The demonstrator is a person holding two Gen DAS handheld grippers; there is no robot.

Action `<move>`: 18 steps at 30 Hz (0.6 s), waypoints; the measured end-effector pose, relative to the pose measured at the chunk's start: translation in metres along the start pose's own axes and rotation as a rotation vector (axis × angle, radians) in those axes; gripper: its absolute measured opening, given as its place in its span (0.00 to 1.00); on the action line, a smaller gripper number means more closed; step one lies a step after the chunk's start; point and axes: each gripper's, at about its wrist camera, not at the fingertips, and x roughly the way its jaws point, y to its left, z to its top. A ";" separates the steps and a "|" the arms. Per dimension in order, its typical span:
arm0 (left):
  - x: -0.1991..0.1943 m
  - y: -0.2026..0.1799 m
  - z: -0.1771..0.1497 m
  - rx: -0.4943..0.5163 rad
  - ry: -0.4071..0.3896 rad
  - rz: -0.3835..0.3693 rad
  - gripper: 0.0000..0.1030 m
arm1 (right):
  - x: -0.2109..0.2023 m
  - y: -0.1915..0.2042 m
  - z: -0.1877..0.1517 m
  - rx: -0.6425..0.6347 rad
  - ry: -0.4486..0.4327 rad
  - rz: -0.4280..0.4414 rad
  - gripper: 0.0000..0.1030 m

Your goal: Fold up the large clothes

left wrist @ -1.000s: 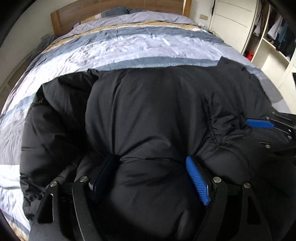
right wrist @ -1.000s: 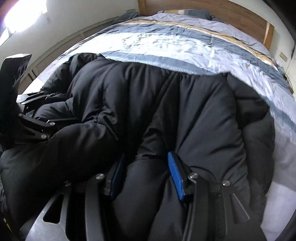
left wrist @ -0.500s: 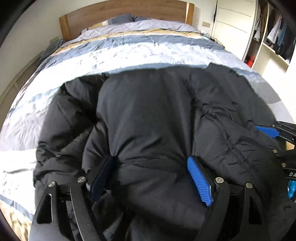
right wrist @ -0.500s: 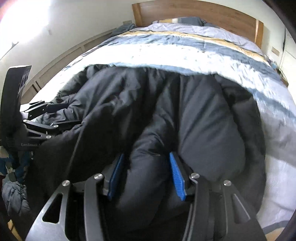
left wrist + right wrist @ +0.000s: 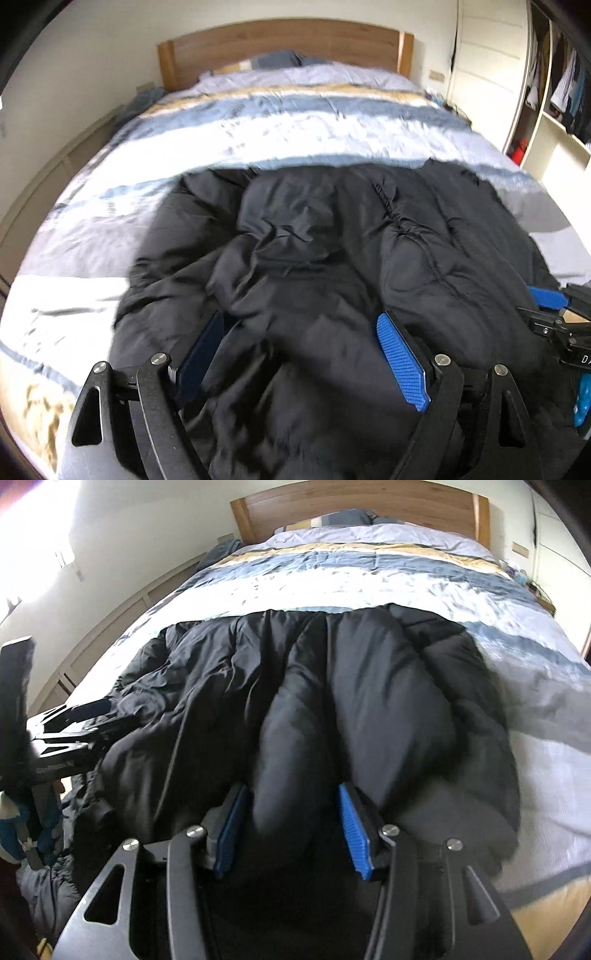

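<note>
A large black puffer jacket (image 5: 332,258) lies bunched on the near half of the striped bed; it also shows in the right wrist view (image 5: 369,686). My left gripper (image 5: 299,350) is shut on a thick fold of the jacket's near edge, blue pads wide apart around the padding. My right gripper (image 5: 291,830) is shut on another thick fold of the near edge. The right gripper shows at the right edge of the left wrist view (image 5: 550,306); the left gripper shows at the left of the right wrist view (image 5: 74,723). The near hem is hidden under the grippers.
The bed (image 5: 280,122) has a blue, white and tan striped cover and a wooden headboard (image 5: 280,40). An open wardrobe (image 5: 554,96) with hanging clothes stands at the right. A low wooden ledge (image 5: 110,627) runs along the left wall.
Both grippers have pulled back and risen, drawing the jacket's near edge toward me. The jacket has bunched and wrinkled, and more bedcover and headboard show beyond it.
</note>
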 end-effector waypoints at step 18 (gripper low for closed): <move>-0.157 -0.006 -0.068 0.015 -0.214 0.056 0.96 | -0.141 -0.003 -0.099 0.197 -0.169 -0.050 0.53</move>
